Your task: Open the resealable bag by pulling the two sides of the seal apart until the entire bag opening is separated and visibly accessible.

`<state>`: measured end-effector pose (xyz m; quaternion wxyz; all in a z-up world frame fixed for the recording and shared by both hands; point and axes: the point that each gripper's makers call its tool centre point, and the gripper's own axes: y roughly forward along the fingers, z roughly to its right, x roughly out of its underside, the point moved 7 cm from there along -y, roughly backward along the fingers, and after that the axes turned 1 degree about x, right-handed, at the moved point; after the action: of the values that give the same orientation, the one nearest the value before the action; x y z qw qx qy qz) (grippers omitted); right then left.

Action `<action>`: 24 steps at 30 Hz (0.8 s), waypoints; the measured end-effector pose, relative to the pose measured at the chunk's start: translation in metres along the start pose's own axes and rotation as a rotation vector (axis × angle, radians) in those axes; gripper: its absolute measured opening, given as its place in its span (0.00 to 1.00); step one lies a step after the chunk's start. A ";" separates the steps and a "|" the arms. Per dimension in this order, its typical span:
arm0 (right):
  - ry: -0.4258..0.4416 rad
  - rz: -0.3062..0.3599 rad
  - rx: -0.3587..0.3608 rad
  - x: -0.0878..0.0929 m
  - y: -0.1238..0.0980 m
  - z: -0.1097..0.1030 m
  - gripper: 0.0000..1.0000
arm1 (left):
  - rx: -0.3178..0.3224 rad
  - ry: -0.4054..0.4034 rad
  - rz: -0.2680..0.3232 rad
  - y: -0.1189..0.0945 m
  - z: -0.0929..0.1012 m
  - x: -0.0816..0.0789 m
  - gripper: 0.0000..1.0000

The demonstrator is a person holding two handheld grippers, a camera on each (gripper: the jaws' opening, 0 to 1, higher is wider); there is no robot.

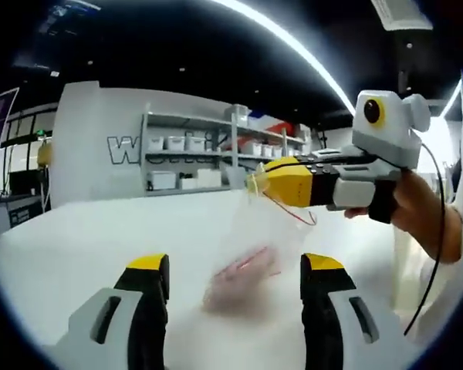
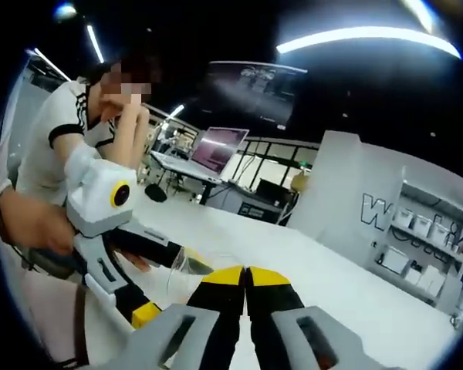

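A clear resealable bag [image 1: 256,235] with pinkish contents [image 1: 241,276] hangs over the white table [image 1: 85,239]. A red seal line [image 1: 295,213] runs under its top edge. My right gripper [image 1: 256,183] comes in from the right, shut on the bag's top edge. In the right gripper view its yellow-tipped jaws [image 2: 245,276] are pressed together, and a bit of clear film [image 2: 187,266] shows just to their left. My left gripper [image 1: 235,266] stands open below the bag, one jaw on each side of the contents, touching nothing. From the right gripper view it [image 2: 172,289] also reads as open.
Shelves [image 1: 193,154] with white bins stand at the back against a white wall with large letters. A black cable [image 1: 436,254] hangs from the right gripper. A person in a white shirt [image 2: 50,146] holds the grippers. A laptop [image 2: 216,150] sits on a far desk.
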<state>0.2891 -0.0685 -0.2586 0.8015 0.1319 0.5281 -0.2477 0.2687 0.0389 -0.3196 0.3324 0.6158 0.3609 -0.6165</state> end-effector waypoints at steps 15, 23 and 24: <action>-0.010 0.002 0.013 -0.002 -0.002 0.007 0.00 | -0.008 -0.019 0.000 0.000 -0.002 0.000 0.68; 0.012 0.003 0.039 0.000 -0.002 0.025 0.00 | -0.019 -0.044 -0.022 0.003 -0.004 0.002 0.67; 0.017 0.002 0.042 0.001 -0.002 0.028 0.00 | -0.021 -0.045 -0.023 0.002 -0.004 0.002 0.67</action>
<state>0.3102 -0.0833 -0.2477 0.7944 0.1513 0.5293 -0.2567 0.2727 0.0409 -0.3219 0.3396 0.5940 0.3668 -0.6303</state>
